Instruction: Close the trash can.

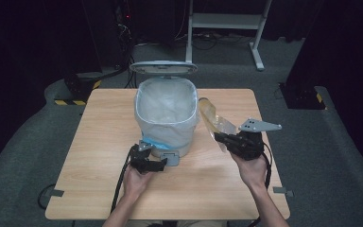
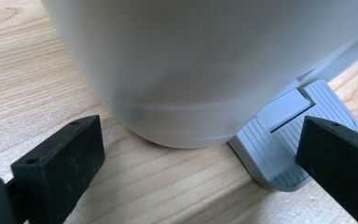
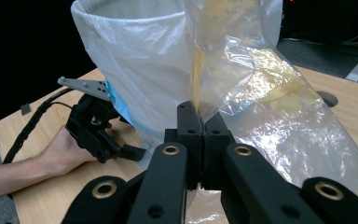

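A white plastic pedal bin (image 1: 166, 113) stood near the middle of the wooden bench (image 1: 99, 142), a little toward the far edge. Its body was round and smooth. A thin, crinkly, see-through liner (image 1: 163, 101) was folded over its rim, and a bit of blue showed under the liner's low edge. The flat grey lid (image 1: 163, 67) stood open behind it. A grey, ribbed pedal (image 2: 284, 144) stuck out at the bottom, on the side toward the near edge.

The left gripper (image 1: 153, 163) lay low by the pedal. Its black, blocky fingers (image 2: 65, 158) were spread wide, one beside the bin's base and one over the pedal.

The right gripper (image 1: 224, 138) was up beside the bin, toward the right edge. Its fingers (image 3: 191, 126) were pressed together, pinching a shiny, wrinkly clear plastic bag (image 3: 261, 93) with yellowish smears inside. The bag's top leaned at the bin's rim.
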### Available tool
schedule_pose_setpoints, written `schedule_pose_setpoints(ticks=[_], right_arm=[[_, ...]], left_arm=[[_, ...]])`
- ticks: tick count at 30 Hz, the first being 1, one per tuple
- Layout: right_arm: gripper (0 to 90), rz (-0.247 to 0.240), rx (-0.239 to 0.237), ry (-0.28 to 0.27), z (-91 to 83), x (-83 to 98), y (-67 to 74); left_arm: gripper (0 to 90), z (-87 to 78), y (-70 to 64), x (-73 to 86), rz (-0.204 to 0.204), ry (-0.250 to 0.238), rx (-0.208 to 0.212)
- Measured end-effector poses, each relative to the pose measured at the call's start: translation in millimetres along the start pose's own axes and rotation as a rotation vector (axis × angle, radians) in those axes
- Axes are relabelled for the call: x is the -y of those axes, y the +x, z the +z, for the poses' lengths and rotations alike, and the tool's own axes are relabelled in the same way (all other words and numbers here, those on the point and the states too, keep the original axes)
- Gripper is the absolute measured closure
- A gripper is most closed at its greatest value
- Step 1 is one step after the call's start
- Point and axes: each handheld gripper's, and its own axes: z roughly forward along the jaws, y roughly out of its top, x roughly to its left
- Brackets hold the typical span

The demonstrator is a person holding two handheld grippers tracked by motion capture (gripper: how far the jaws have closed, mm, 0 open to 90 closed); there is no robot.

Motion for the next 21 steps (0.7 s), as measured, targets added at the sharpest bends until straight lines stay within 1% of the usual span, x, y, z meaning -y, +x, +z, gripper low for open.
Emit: schedule_pose_setpoints(ticks=[9, 17, 21], right_arm=[[89.2, -0.023, -0.021, -0.013, -0.1, -18.5, 4.1], [89.2, -0.03, -0.031, -0.025, -1.4, -29.1, 5.2], [89.2, -0.036, -0.035, -0.021, -0.8, -35.2, 6.5]], left_arm=[[1.2, 0.0, 0.0, 0.0, 0.0, 0.0, 0.0], [1.2, 0.0, 0.1, 0.0, 0.0, 0.0, 0.0], [1.2, 0.0, 0.0, 0.0, 0.0, 0.0, 0.001]])
